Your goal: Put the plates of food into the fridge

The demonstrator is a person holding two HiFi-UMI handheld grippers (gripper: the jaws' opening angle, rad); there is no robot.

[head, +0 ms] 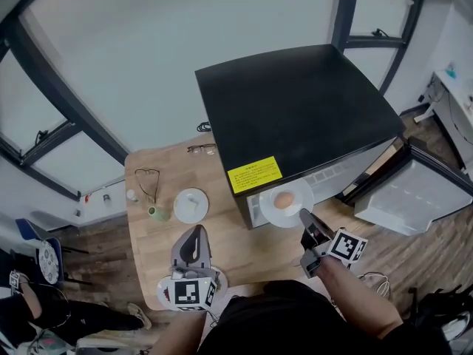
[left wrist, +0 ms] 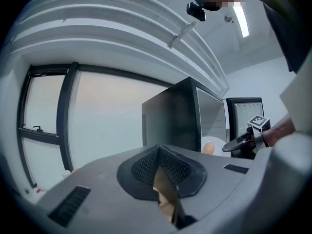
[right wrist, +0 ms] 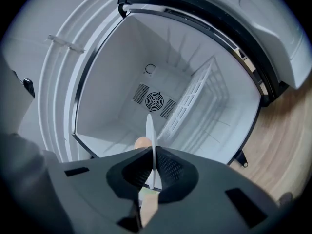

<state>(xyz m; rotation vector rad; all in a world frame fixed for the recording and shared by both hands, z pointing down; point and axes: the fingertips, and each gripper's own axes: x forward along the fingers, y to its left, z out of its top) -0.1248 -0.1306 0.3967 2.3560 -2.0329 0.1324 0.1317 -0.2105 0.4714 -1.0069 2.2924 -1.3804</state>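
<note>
**First plate at the fridge mouth, one more left on the table**

On the table (head: 148,254), a plate (head: 191,204) sat beside a small cup (head: 157,213), yet to be loaded. Your left gripper (head: 194,237) had its jaws together on nothing. Your right gripper (head: 304,217) was clamped on the rim of the plate with round food (head: 270,207), at the open fridge (head: 295,102) but not yet inside. The cavity (right wrist: 126,96) was bare and roomy, with the wire rack (right wrist: 195,101) along one side and the door (head: 410,198) swung wide. Mind the frame edge.

The wooden surface (head: 244,254) carries a white plate (head: 191,204), with a green cup (head: 157,214) just beside it at 8 o'clock. Spectacles (head: 201,149) lie at the plate's 12 o'clock, near the far edge.
</note>
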